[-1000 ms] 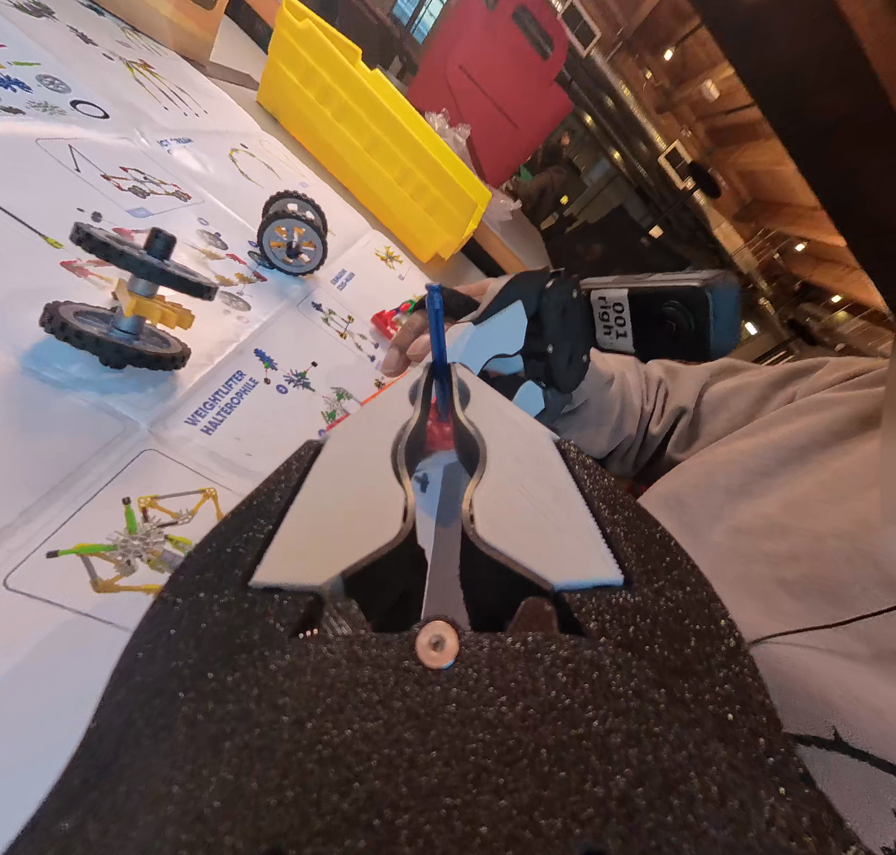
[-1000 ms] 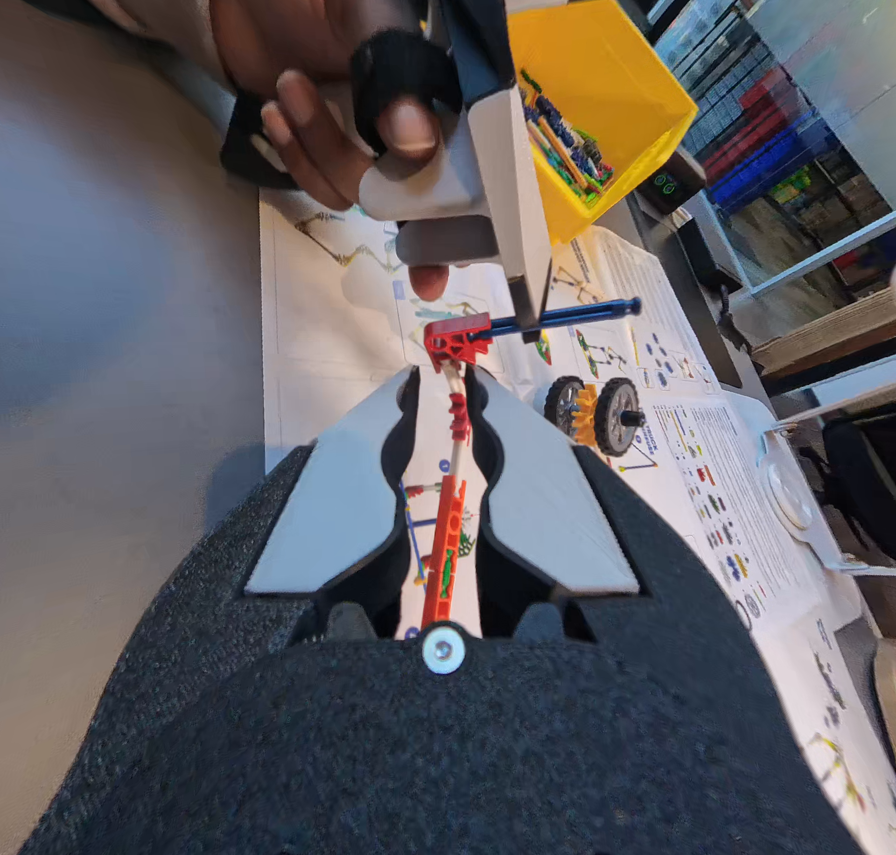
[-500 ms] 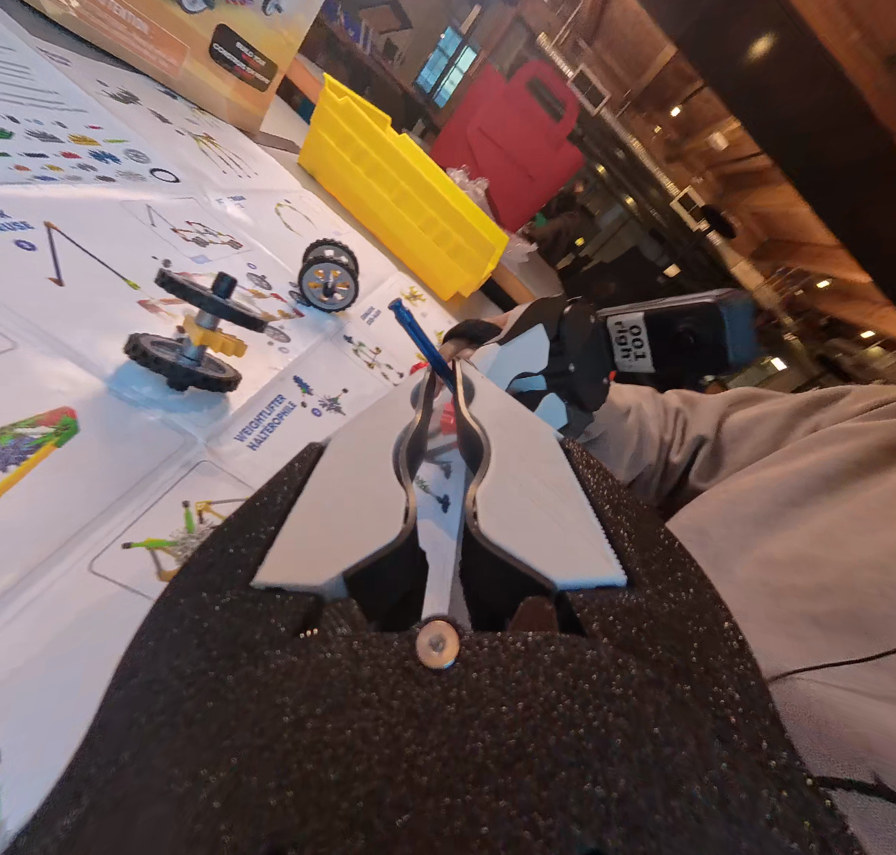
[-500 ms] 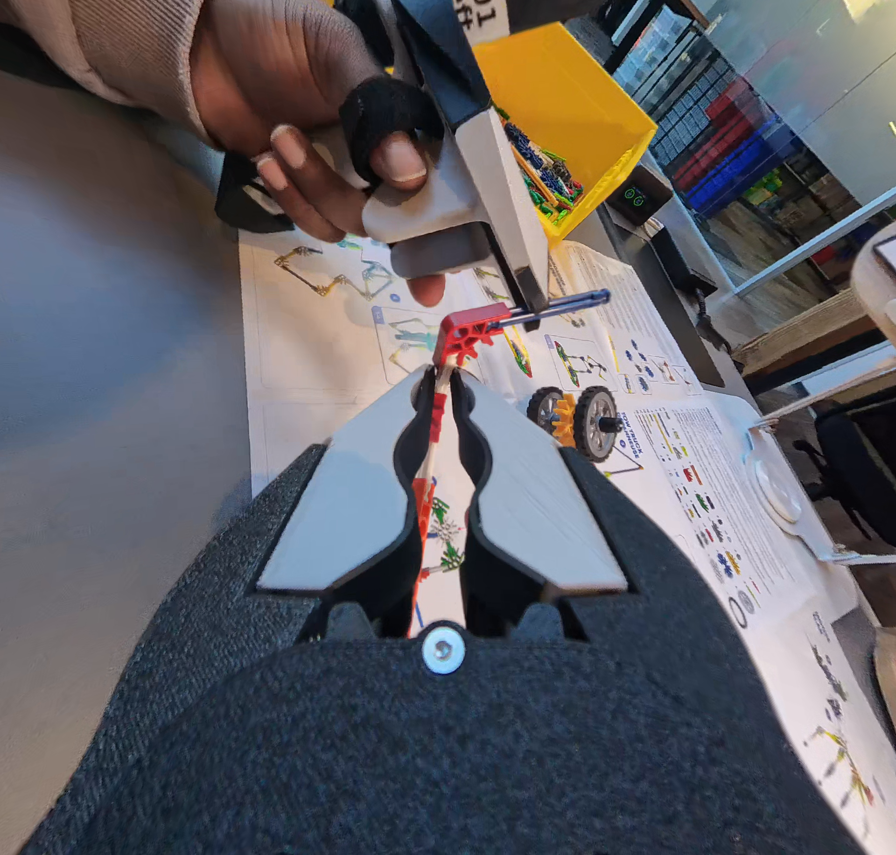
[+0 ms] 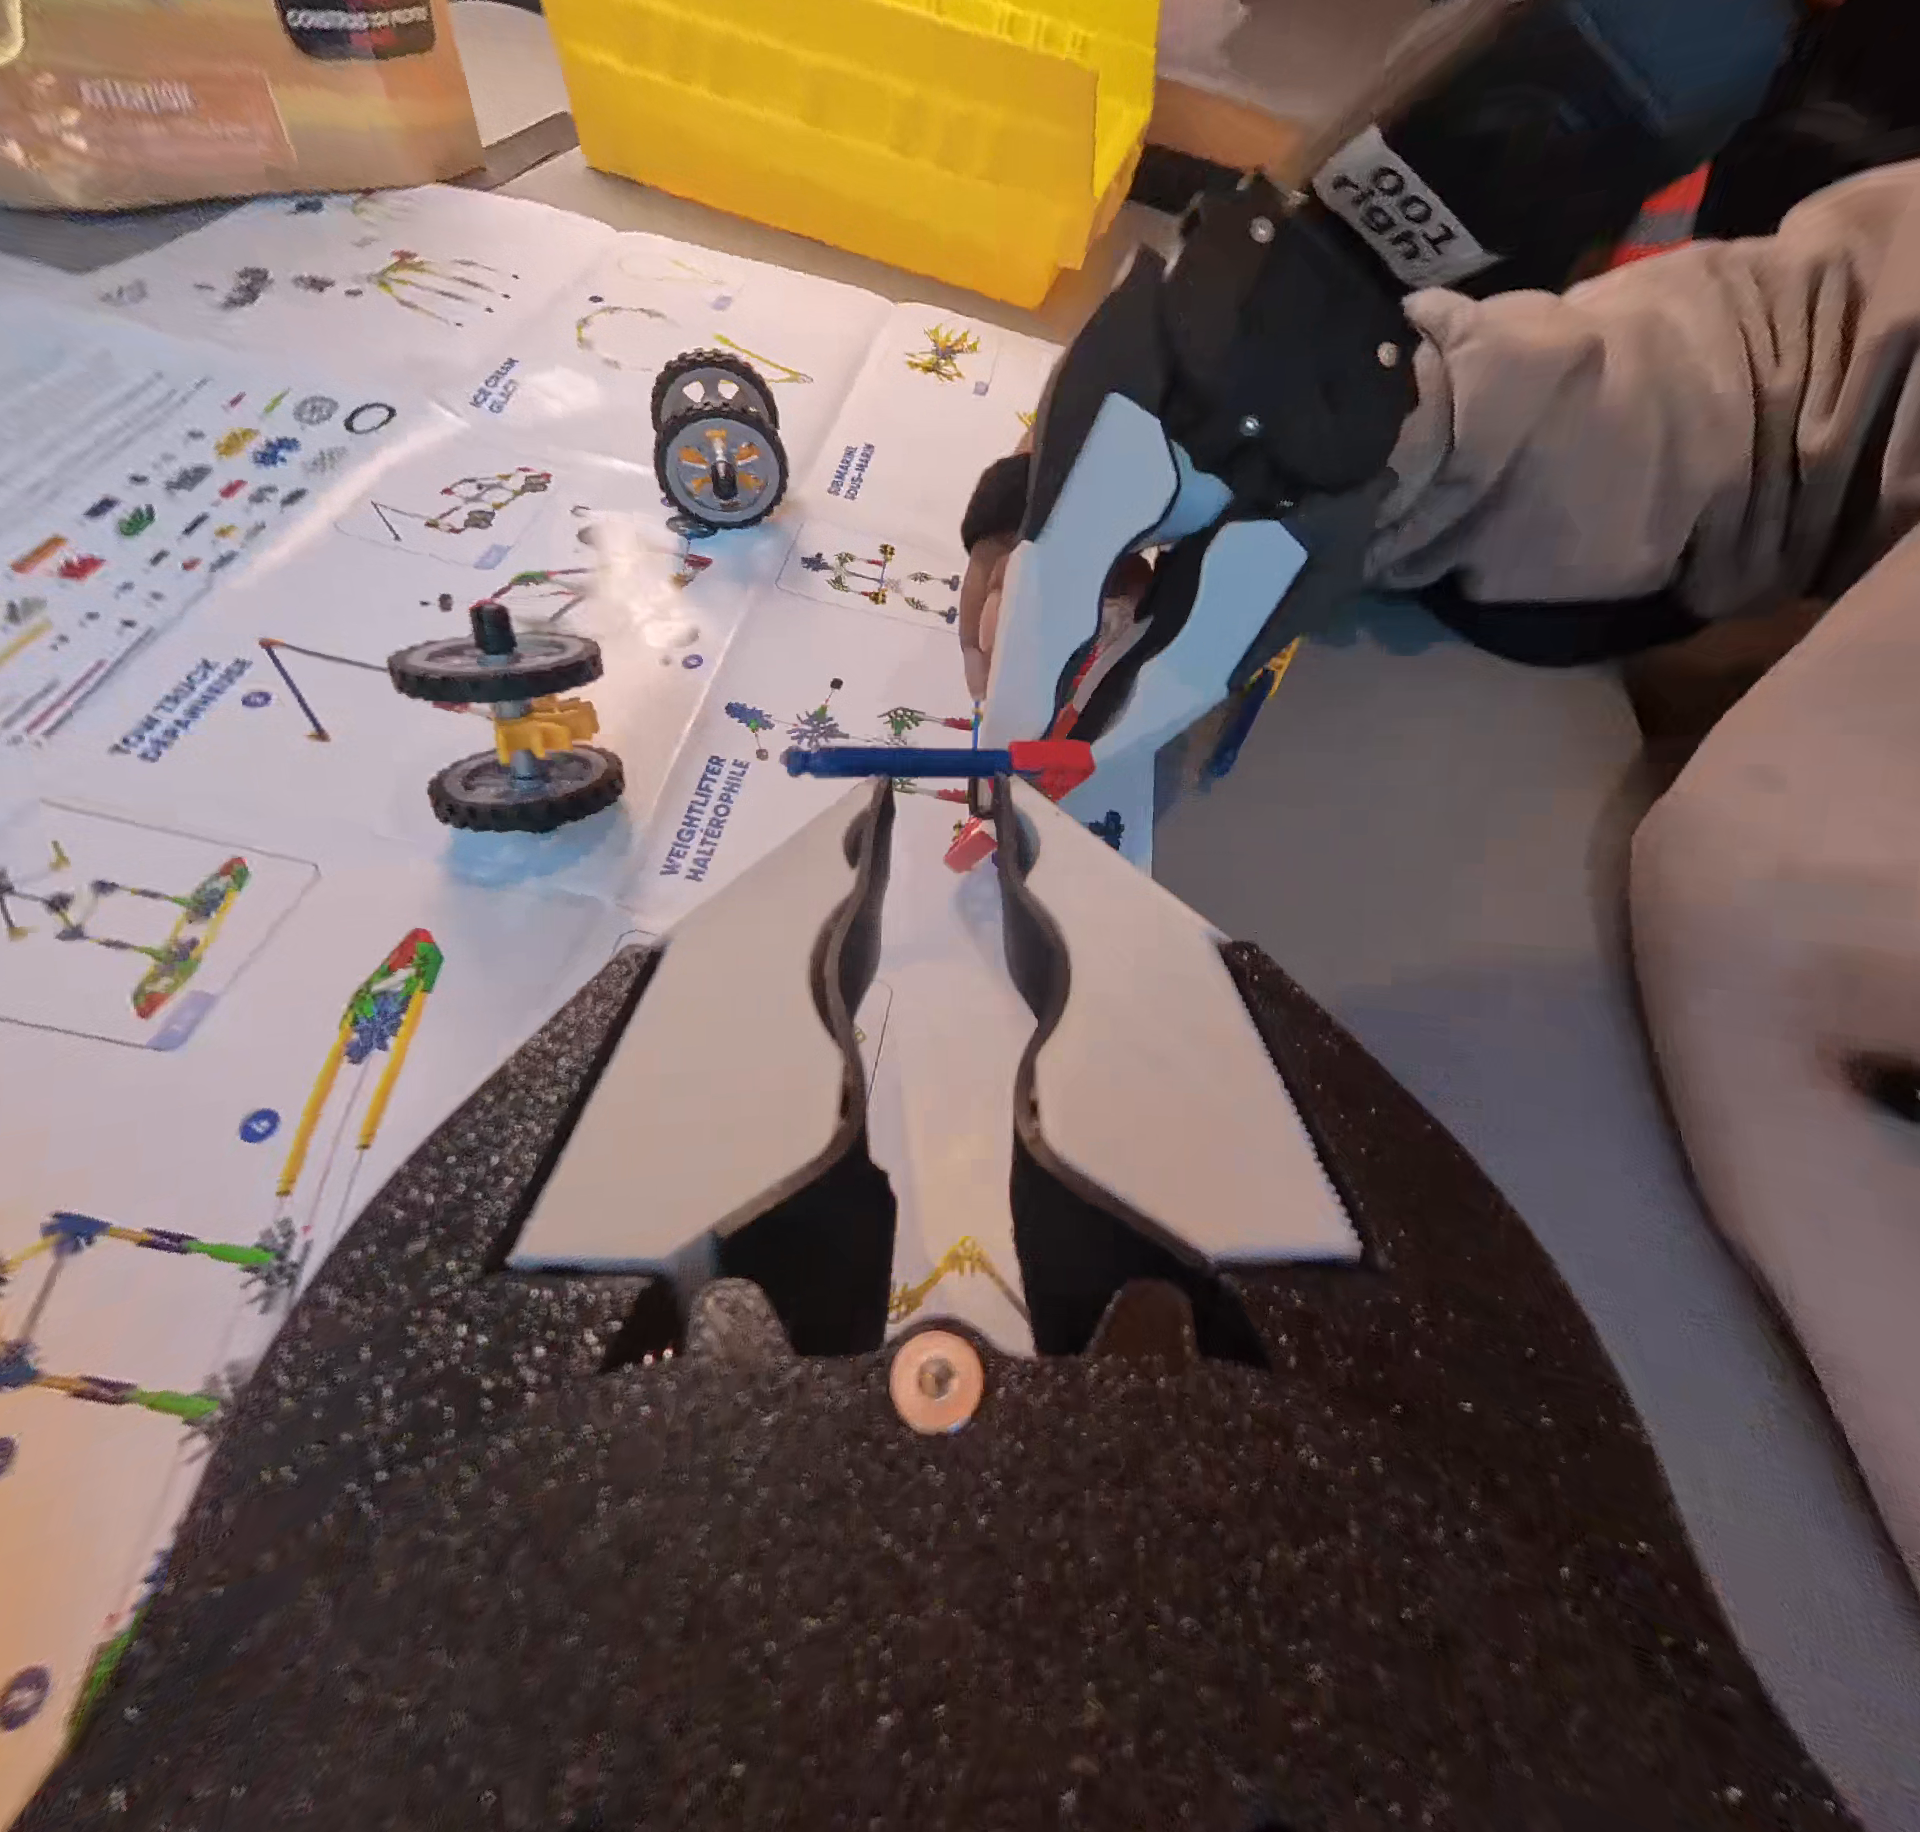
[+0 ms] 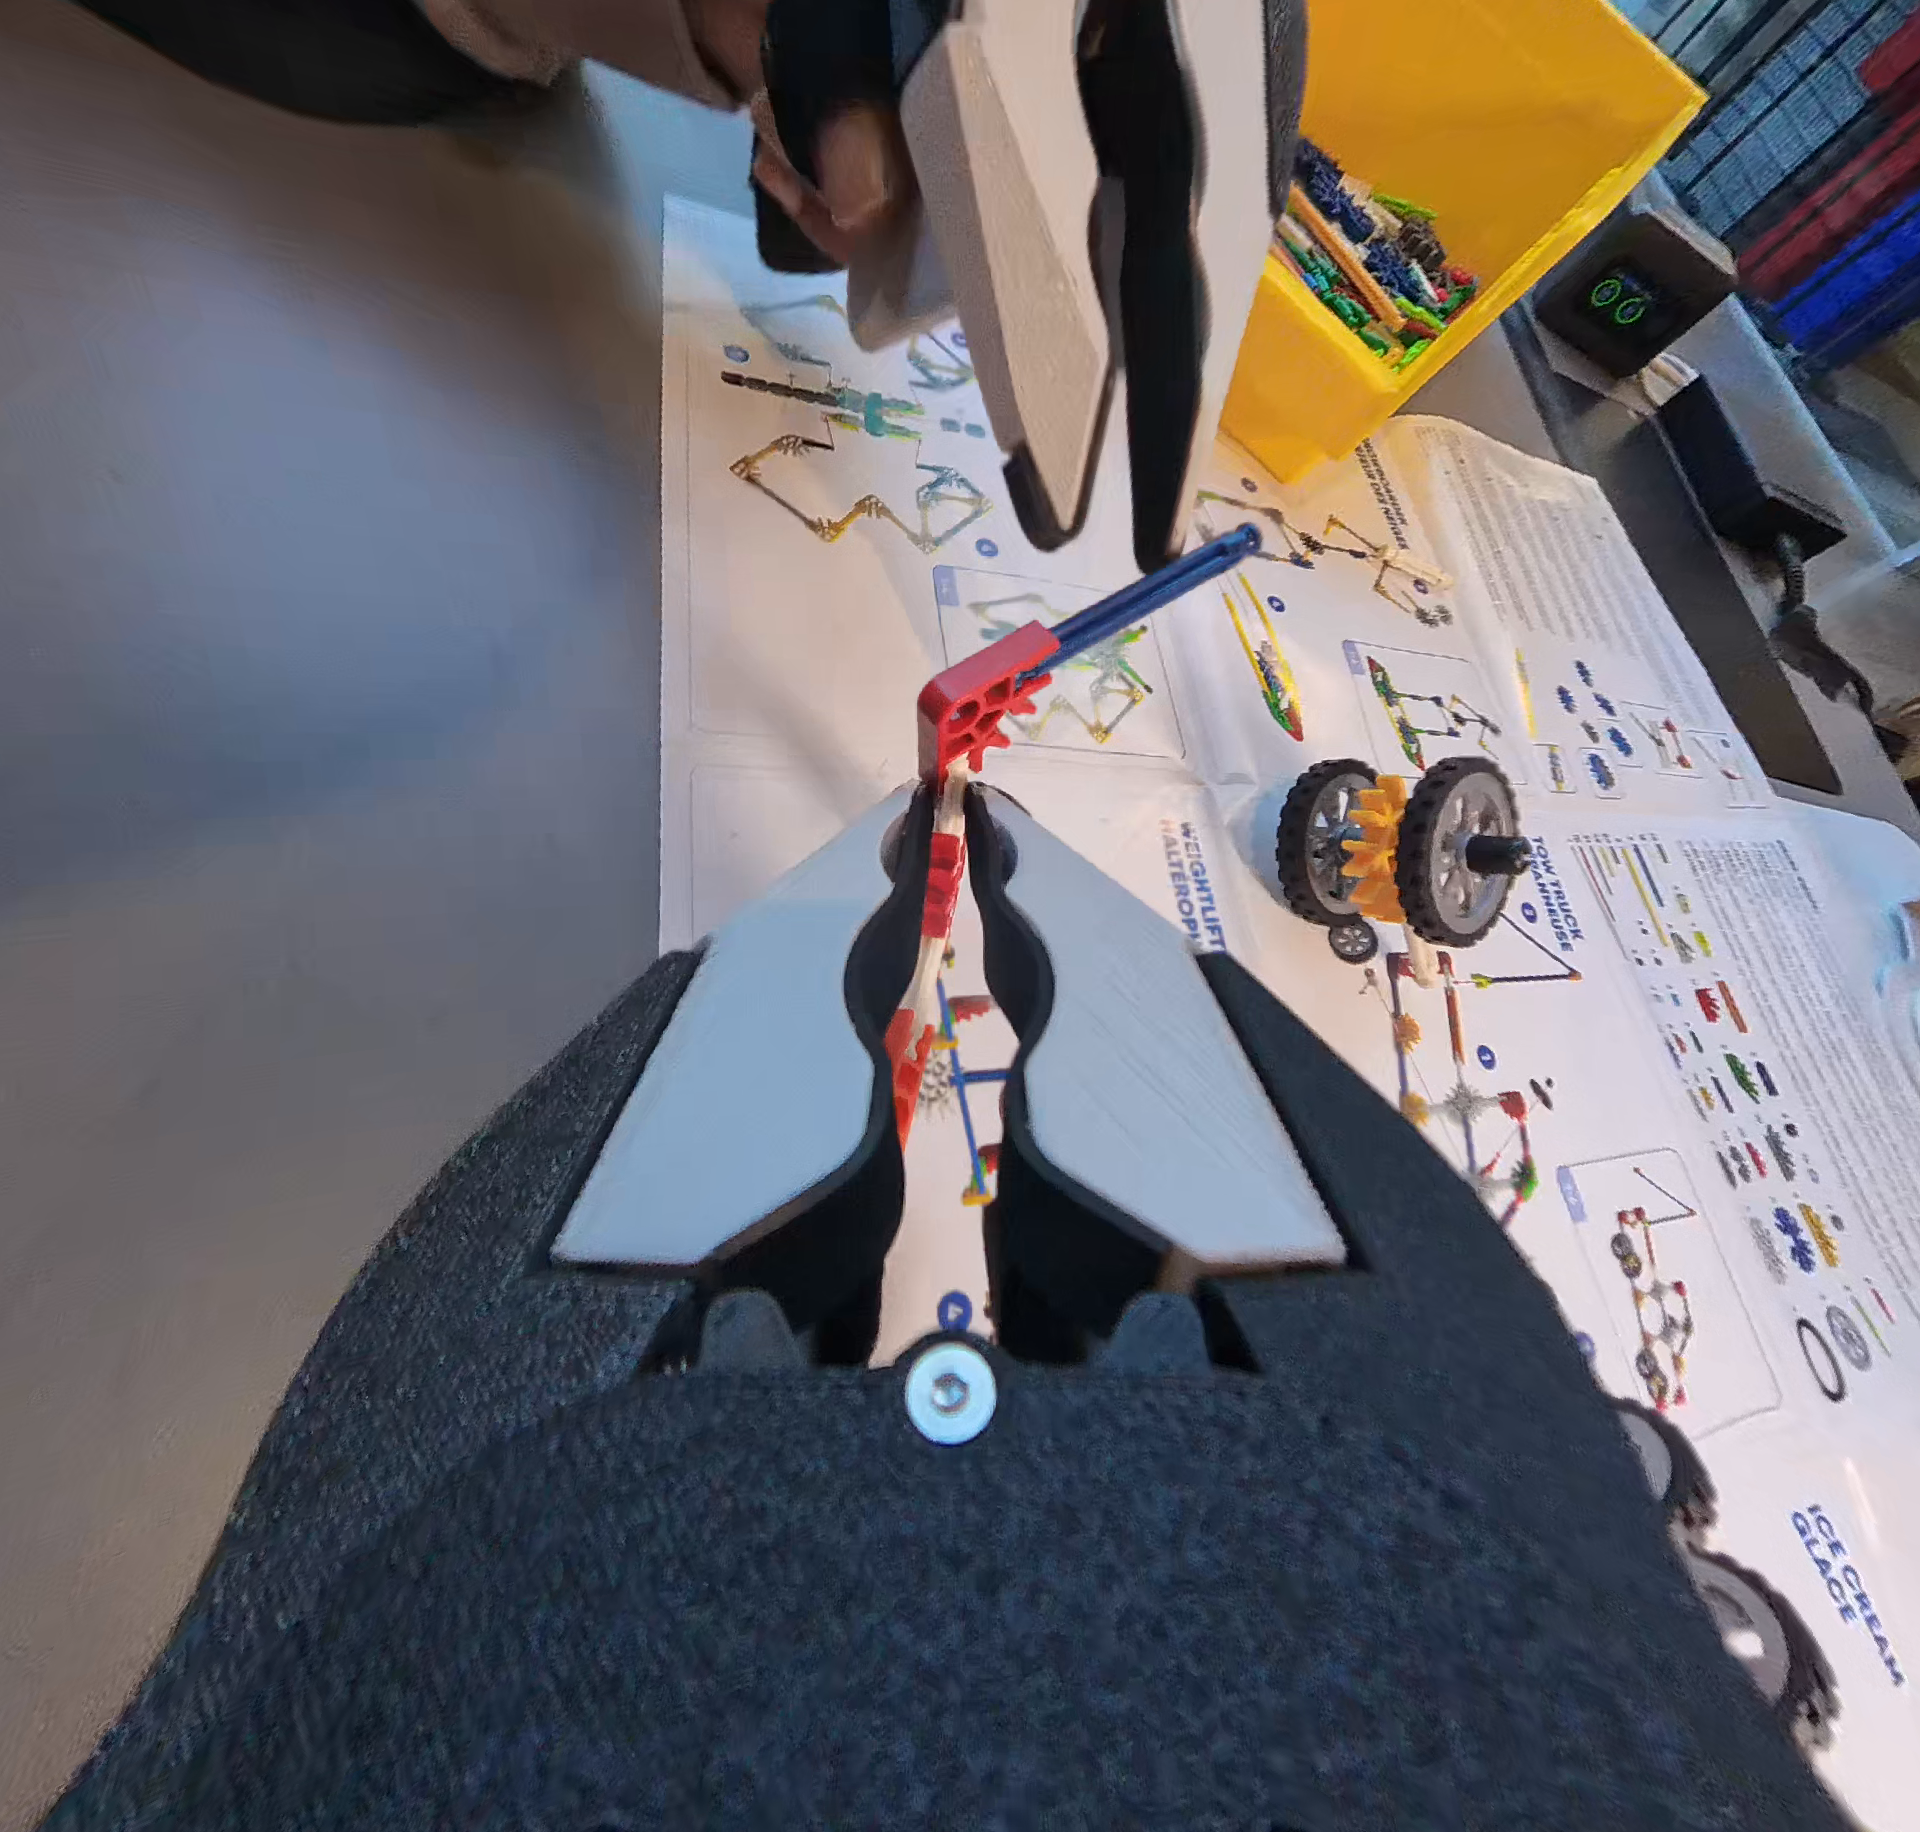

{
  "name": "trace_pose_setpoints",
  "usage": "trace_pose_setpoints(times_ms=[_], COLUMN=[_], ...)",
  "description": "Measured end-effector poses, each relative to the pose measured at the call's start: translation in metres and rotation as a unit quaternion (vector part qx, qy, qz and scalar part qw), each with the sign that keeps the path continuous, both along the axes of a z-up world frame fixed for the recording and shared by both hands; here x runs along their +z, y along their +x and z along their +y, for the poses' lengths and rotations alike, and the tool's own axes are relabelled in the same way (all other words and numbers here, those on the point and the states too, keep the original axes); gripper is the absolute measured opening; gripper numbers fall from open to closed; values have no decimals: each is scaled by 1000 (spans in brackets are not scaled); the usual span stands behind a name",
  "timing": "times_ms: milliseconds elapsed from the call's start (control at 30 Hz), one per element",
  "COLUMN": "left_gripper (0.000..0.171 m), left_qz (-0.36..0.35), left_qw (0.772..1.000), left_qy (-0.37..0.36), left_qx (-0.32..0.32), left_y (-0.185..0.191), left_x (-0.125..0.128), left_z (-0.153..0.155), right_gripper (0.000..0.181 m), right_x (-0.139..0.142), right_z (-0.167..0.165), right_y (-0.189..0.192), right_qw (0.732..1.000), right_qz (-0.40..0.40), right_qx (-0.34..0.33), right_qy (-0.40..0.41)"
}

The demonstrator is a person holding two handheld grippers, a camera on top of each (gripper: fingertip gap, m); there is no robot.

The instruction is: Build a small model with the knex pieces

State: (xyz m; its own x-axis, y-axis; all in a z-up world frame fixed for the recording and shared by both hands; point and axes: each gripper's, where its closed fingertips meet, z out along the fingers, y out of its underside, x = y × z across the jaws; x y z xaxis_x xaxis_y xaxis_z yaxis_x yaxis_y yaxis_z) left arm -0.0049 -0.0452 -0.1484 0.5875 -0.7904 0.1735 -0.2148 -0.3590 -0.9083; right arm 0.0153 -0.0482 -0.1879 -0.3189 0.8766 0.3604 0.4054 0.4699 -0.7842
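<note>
Grey table point(image 5: 1403, 951) under instruction sheet point(image 5: 312, 899), left tongs point(image 5: 940, 795) parted, right tongs point(image 6: 943, 795) clamping white rod point(image 6: 948, 816)

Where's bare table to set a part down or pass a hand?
Free: grey tabletop between the white printed instruction sheet and the person's beige sleeve. Crowded: the sheet carries a black-tyred wheel pair with yellow gear and a second grey-hubbed wheel pair; yellow plastic bin and cardboard box line its far edge.
</note>
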Motion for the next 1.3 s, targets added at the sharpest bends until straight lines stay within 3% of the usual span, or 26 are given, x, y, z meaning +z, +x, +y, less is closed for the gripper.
trace_pose_setpoints(times_ms=[167,267,467,567,733,867,1033,1200,1267,1300], left_gripper=[32,36,11,4,2,2,4,0,1,1], left_qz=[109,186,288,322,266,212,127,88,40,63], left_qw=[987,968,932,925,958,976,991,990,992,991], left_qy=[114,137,117,93,53,30,-9,-43,-81,-75], left_qx=[-22,-100,-187,-177,-94,-51,37,104,91,93], left_y=[-5,5,18,15,13,13,6,10,39,46], left_x=[5,-6,-27,-33,-36,-38,-33,-37,-38,-42], left_z=[-5,-23,-34,-32,-21,-16,0,10,8,10], right_gripper=[4,4,4,4,15,4,3,2,2,3], right_x=[-7,-7,-8,-6,1,5,15,14,29,31], right_z=[-18,-28,-35,-25,-12,-3,16,33,19,19], right_y=[6,11,18,19,12,6,-4,-8,-20,-24], right_qw=[998,996,993,995,997,995,983,977,977,980], right_qz=[-20,-25,-45,-51,-27,-17,12,31,56,57], right_qx=[54,86,107,81,38,-1,-90,-165,-162,-173], right_qy=[1,-9,-20,-30,-64,-95,-160,-135,-127,-78])
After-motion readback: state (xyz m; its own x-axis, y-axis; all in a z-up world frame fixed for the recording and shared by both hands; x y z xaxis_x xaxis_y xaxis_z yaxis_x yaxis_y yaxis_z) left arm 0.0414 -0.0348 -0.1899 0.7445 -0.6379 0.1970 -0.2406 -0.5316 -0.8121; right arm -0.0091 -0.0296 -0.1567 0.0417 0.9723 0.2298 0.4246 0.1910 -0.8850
